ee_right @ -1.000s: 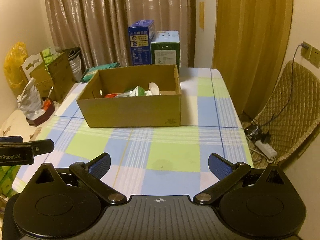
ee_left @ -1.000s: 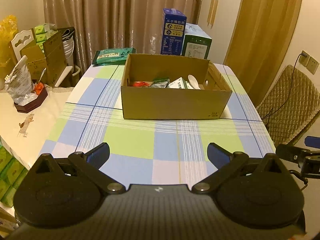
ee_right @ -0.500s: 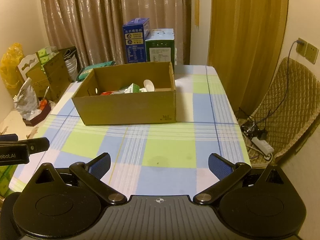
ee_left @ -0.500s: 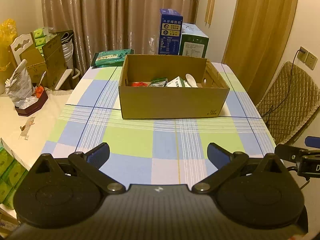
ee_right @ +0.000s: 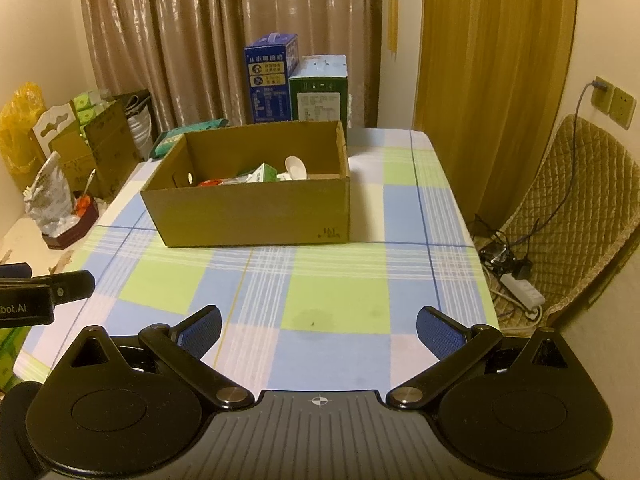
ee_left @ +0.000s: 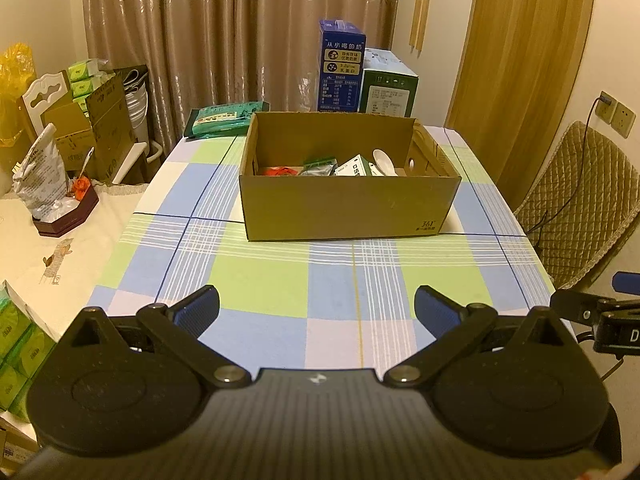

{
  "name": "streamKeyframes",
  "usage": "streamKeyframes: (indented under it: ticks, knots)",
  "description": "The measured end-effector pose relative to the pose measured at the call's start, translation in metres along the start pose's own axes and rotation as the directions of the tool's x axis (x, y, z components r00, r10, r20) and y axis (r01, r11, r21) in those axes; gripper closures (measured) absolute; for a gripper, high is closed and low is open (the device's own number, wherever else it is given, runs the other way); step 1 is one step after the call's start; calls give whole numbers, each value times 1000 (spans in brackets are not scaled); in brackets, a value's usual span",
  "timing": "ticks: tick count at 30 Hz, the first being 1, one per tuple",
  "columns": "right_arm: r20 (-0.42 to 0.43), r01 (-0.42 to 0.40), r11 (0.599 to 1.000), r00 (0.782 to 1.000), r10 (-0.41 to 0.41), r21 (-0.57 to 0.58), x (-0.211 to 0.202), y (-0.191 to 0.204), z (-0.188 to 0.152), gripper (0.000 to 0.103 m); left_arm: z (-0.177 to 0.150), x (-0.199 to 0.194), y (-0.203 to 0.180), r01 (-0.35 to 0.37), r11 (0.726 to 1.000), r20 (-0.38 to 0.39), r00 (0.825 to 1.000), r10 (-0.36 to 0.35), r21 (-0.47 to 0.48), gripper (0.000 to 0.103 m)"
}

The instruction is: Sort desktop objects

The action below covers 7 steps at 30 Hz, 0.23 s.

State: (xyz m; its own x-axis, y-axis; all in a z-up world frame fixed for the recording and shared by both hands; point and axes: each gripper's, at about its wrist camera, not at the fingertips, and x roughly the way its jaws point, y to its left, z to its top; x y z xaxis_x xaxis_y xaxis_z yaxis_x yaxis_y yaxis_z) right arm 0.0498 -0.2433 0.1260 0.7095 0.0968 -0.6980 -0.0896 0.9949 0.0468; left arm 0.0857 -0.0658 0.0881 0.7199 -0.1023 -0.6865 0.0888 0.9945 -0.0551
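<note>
A brown cardboard box (ee_left: 348,208) (ee_right: 256,216) stands in the middle of the checked tablecloth (ee_left: 288,280) (ee_right: 336,296). Inside it lie a red item (ee_left: 278,171), a green packet (ee_left: 318,165), a small white-and-green carton (ee_left: 354,167) (ee_right: 263,173) and a white spoon (ee_left: 382,159) (ee_right: 295,165). My left gripper (ee_left: 317,307) hangs open over the near part of the table, nothing between its fingers. My right gripper (ee_right: 319,327) is open too, also empty, near the table's front edge. Each gripper's side shows at the other view's edge.
Behind the box stand a blue carton (ee_left: 340,72) and a green-and-white carton (ee_left: 388,88), with a green pack (ee_left: 224,118) at the back left. A side table with a bag (ee_left: 40,176) and boxes is left. A quilted chair (ee_right: 572,216) and power strip (ee_right: 520,286) are right.
Both grippers have drawn back slightly and risen, so the box looks a bit farther off. Both stay open and empty.
</note>
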Motion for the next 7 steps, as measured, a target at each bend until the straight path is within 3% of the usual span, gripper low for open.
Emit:
streamKeyframes:
  ticks: [7]
  knots:
    - [-5,1,1000,1000,-1,-7,2,2,-3,2,-2,-1,3,14,1000,6,1000,-14,0,1]
